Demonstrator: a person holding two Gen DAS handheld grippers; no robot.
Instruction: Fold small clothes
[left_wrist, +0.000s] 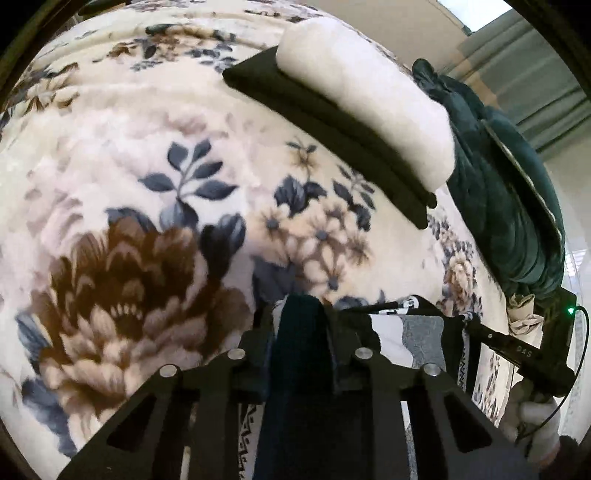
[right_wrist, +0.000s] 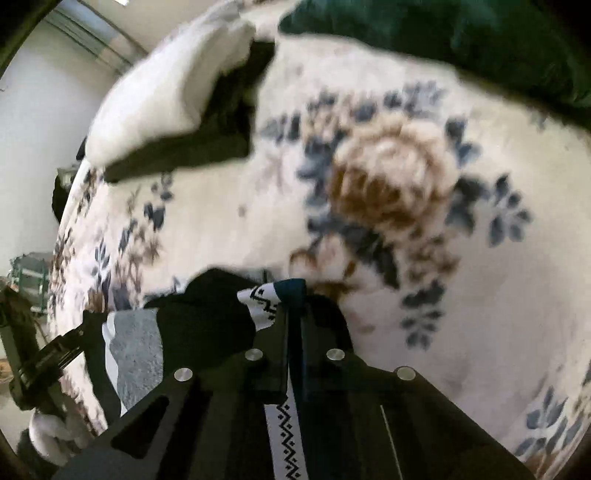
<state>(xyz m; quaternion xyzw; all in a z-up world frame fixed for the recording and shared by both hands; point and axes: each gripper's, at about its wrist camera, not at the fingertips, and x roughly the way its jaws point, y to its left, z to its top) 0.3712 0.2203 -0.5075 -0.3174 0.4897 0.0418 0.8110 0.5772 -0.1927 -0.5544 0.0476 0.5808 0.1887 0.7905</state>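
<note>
A small patterned garment (left_wrist: 391, 339), white, grey and black with a dark teal band and a zigzag trim, is held up above the floral blanket (left_wrist: 155, 192). My left gripper (left_wrist: 301, 314) is shut on its teal edge. My right gripper (right_wrist: 293, 295) is shut on the teal and zigzag-trimmed edge (right_wrist: 266, 297) of the same garment (right_wrist: 136, 350). The right gripper also shows in the left wrist view (left_wrist: 443, 314), at the right, gripping the cloth. The left gripper's body shows at the left edge of the right wrist view (right_wrist: 48, 354).
A folded white fluffy item (left_wrist: 369, 96) lies on a folded black garment (left_wrist: 332, 147) at the far side of the blanket (right_wrist: 424, 280); both show in the right wrist view (right_wrist: 166, 99). A dark green heap (left_wrist: 509, 206) lies to the right. The bed edge (right_wrist: 64, 221) drops off to the left.
</note>
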